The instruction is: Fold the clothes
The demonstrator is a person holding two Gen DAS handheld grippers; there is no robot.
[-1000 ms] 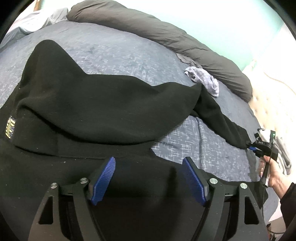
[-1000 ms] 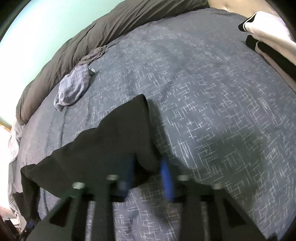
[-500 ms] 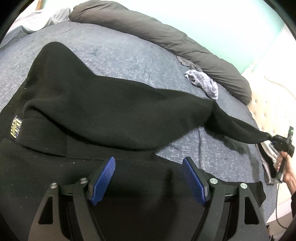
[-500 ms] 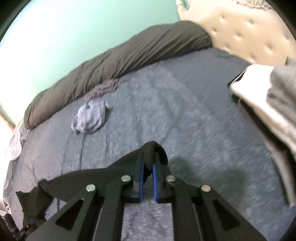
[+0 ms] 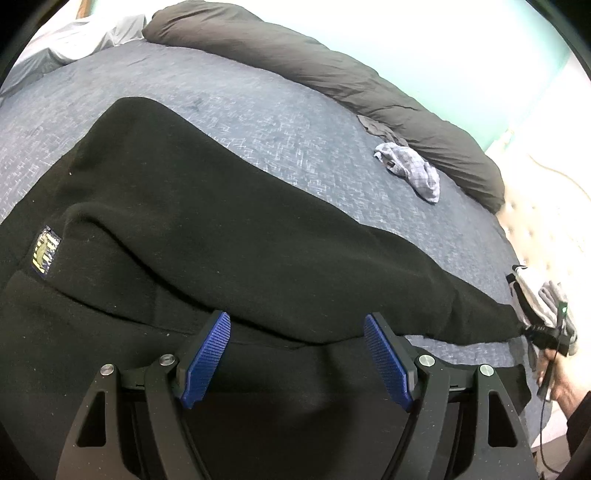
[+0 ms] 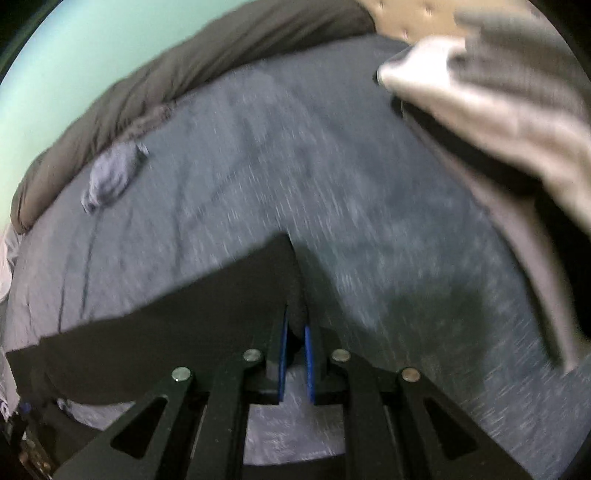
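Observation:
A black fleece hoodie [image 5: 221,240] with a small yellow label [image 5: 44,254] lies spread on the blue bed cover [image 5: 258,110]. My left gripper [image 5: 295,317] hovers open just above its body, with nothing between the blue pads. One sleeve [image 5: 461,314] is stretched out straight to the right. My right gripper [image 6: 295,321] grips that sleeve's end [image 6: 221,295] between its pads; the jaws are opening slightly, with the cloth still pinched. In the left wrist view the right gripper [image 5: 543,332] shows at the far right, with a hand below it.
A rolled dark grey duvet [image 5: 332,74] lines the far side of the bed. A small checked cloth [image 5: 410,173] lies near it. A stack of folded clothes [image 6: 498,110] sits by the tufted headboard [image 6: 406,18], close to the right gripper.
The right gripper closed on the sleeve's end and pulled it out to the right, towards the folded stack, drawing the sleeve straight. The left gripper stayed put and open.

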